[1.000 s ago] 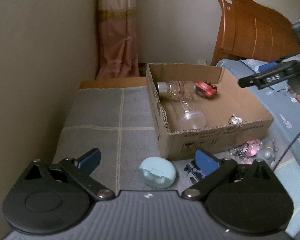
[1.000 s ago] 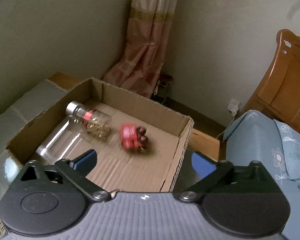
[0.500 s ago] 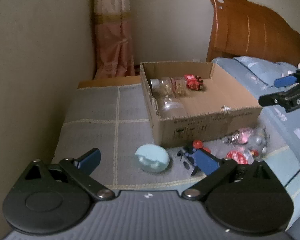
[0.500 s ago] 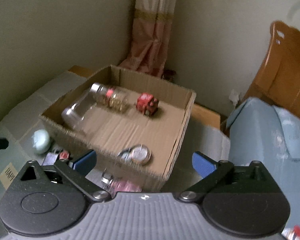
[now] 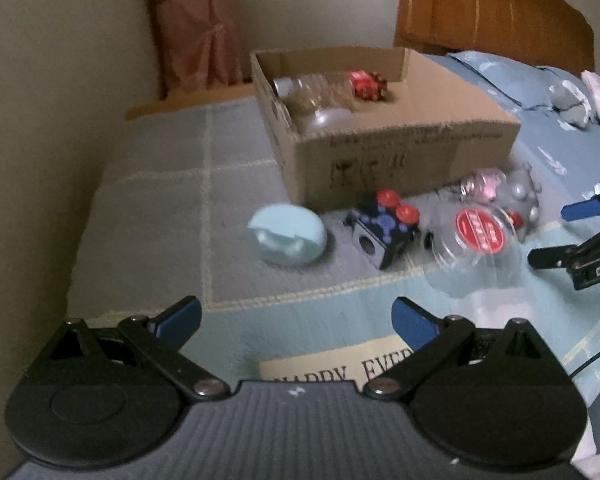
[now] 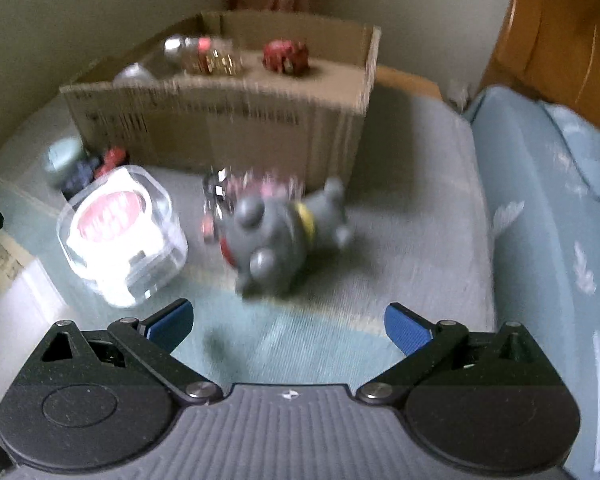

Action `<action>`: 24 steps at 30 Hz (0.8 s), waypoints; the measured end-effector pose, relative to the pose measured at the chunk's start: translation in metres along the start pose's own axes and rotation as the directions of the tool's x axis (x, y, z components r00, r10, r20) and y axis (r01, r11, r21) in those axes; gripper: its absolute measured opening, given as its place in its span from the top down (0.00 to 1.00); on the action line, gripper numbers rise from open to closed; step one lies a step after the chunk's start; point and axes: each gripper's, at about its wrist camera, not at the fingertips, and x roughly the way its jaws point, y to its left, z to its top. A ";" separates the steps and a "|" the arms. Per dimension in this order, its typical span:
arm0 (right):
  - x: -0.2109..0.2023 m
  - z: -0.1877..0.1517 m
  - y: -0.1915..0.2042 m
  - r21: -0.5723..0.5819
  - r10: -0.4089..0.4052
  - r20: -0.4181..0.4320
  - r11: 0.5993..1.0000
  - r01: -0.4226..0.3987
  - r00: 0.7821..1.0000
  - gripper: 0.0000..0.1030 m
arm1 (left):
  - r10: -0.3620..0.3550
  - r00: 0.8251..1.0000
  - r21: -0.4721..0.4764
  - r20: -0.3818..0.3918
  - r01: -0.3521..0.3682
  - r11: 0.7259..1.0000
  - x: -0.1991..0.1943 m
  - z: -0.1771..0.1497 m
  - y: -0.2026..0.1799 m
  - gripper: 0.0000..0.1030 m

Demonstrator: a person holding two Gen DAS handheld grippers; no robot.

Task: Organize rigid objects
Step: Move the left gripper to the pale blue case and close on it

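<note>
A cardboard box (image 5: 400, 160) (image 6: 228, 136) on the bed holds glass bottles (image 5: 316, 96) and a red toy car (image 5: 366, 84) (image 6: 286, 56). In front of it lie a pale blue egg-shaped case (image 5: 286, 236), a black cube with red knobs (image 5: 384, 228), a clear box with a red label (image 5: 480, 240) (image 6: 120, 232), a pink keychain (image 5: 484, 184) and a grey toy figure (image 6: 284, 236). My left gripper (image 5: 296, 320) is open and empty, back from the egg case. My right gripper (image 6: 288, 326) is open and empty, just short of the grey figure; it also shows in the left wrist view (image 5: 576, 232).
A wall runs along the left (image 5: 40, 120). A pink curtain (image 5: 196, 24) hangs behind the box. A wooden headboard (image 5: 492, 8) and blue bedding (image 6: 548, 200) lie to the right. A printed card (image 5: 340, 364) lies on the bed near my left gripper.
Both grippers have pulled back from the box and lowered toward the bed. The right one has swung from above the box down to the loose items in front of it.
</note>
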 end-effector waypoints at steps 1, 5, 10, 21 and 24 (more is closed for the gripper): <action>0.004 -0.003 0.000 0.009 0.001 -0.015 1.000 -0.001 1.000 0.00 | -0.005 1.000 -0.002 -0.009 0.005 1.000 0.005 -0.002 0.000 0.02; 0.005 -0.007 0.001 0.021 0.020 -0.005 1.000 -0.020 1.000 0.00 | -0.007 0.999 -0.017 -0.038 0.006 1.000 0.021 -0.007 0.001 0.02; 0.001 -0.018 0.003 0.001 0.032 0.045 0.999 -0.032 0.998 0.00 | -0.014 0.999 -0.023 -0.049 0.013 1.000 0.032 -0.011 0.004 0.01; -0.002 -0.021 0.003 0.047 -0.003 0.077 0.999 -0.001 0.997 0.00 | -0.034 0.998 0.062 -0.049 0.037 0.997 0.055 0.010 0.008 0.00; 0.000 -0.020 0.004 0.047 -0.003 0.075 0.999 0.000 0.997 0.00 | -0.041 0.999 0.070 -0.032 0.044 0.997 0.063 0.018 0.011 0.00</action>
